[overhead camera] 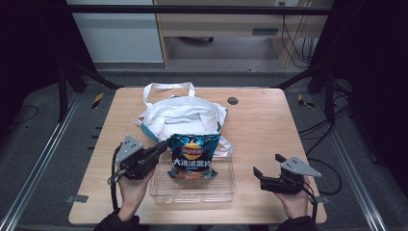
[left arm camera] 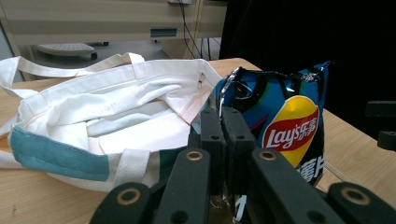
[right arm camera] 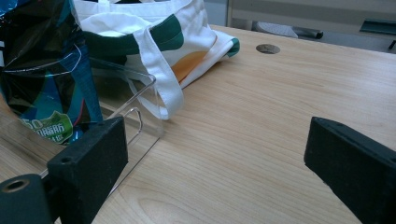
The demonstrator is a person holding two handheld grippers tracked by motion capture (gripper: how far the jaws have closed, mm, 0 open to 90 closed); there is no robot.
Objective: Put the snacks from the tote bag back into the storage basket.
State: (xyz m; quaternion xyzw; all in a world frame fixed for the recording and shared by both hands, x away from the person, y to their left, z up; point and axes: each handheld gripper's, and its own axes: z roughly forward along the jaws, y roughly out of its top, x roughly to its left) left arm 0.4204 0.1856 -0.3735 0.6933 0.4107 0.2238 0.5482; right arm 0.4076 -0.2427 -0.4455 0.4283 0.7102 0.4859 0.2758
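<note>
We see the chip bag [overhead camera: 194, 155] standing in the clear tray [overhead camera: 226, 190] near the front edge of the tabletop [overhead camera: 269, 130], a little left of the middle. Its top leans toward the tote [overhead camera: 185, 115], which lies flat at 12 o'clock from the tray and touches its far rim.

The left gripper [overhead camera: 162, 146] is at 9 o'clock from the chip bag, held by the left hand [overhead camera: 130, 190]. Its jaws are pressed together on the upper left edge of the chip bag; in the left gripper view the crinkled edge of the chip bag [left arm camera: 280, 126] goes in between them, and the tote [left arm camera: 116, 116] lies beyond on the left.

The right gripper [overhead camera: 268, 166] is at 3 o'clock from the tray, well apart from it, low over the bare tabletop in the right hand [overhead camera: 296, 202]. Its jaws stand wide apart with nothing between them. In the right gripper view, the tray wall [right arm camera: 140, 100] and the chip bag [right arm camera: 42, 70] are at 10 o'clock.
</note>
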